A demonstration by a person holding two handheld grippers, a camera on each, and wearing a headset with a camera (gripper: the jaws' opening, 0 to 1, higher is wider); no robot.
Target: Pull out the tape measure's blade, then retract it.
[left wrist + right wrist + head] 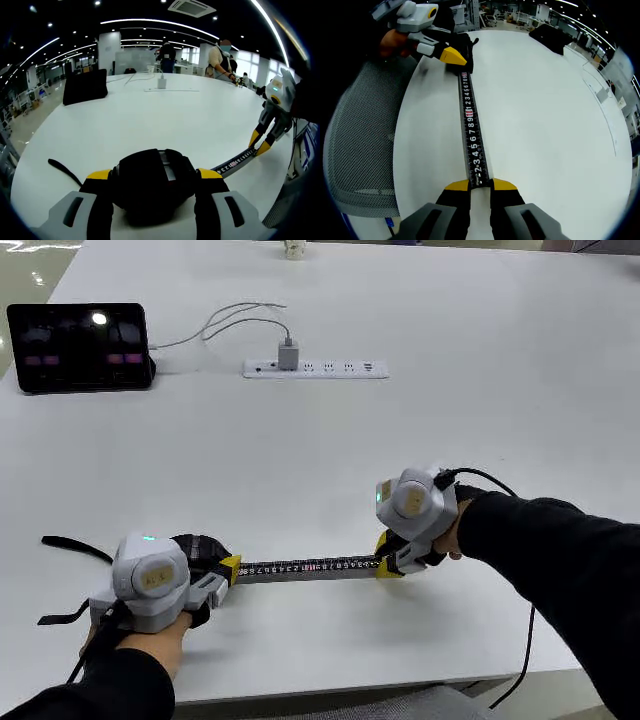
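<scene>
Head view: the case [200, 552] is clamped between the jaws of the left gripper [218, 568] and rests on the desk [400, 440]. The blade [305, 567] lies flat from those jaws across to the right gripper [384, 562], whose jaws are pinched narrow on the blade's end. A strap [72, 546] trails behind the left jaws. The far left jaw is hidden by the case.

Left gripper view: the case is held mid-jaws, with both yellow tips against its sides. The blade leaves past the right-hand jaw toward the other gripper. The slot it comes from is covered by that jaw, and the case's face is too dark to read.

Right gripper view: the blade end is gripped between nearly closed jaws and runs straight ahead to the case. The very tip is covered by the jaws. Markings are legible near the jaws and blurred near the case.

The pull-out is judged partly done. The pull is best made in line with the blade and low over the desk, with the case pinned. For retraction, the end is better walked back than dropped, or the blade may whip.
</scene>
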